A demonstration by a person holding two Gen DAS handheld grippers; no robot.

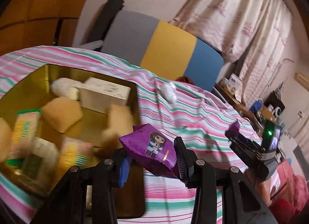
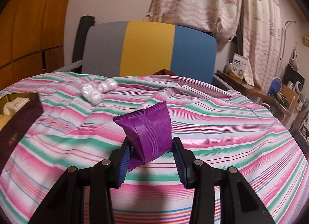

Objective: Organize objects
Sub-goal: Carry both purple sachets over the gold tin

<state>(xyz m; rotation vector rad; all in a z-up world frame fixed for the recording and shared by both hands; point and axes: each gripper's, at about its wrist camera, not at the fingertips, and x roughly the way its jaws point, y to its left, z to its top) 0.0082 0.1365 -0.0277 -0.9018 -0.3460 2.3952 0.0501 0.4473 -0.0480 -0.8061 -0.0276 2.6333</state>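
Observation:
My left gripper (image 1: 152,156) is shut on a purple snack packet (image 1: 148,146) with a cartoon figure printed on it. It hangs at the right rim of an open gold-lined box (image 1: 46,71), over the striped cloth. Inside the box lie several items: tan packets (image 1: 61,115), a pale carton (image 1: 104,93) and yellow-green packets (image 1: 25,127), all blurred. My right gripper (image 2: 151,146) is shut on a second purple packet (image 2: 152,127), seam side up, above the cloth. In the left wrist view the right gripper (image 1: 234,134) shows at the far right with its purple packet (image 1: 235,127).
A pink, green and white striped cloth (image 2: 212,127) covers the surface. White plastic-wrapped pieces (image 2: 98,90) lie at its far side. The box's dark outer wall (image 2: 19,119) is at the left. Behind stand a grey, yellow and blue chair back (image 2: 146,48), curtains and a cluttered side table (image 2: 251,87).

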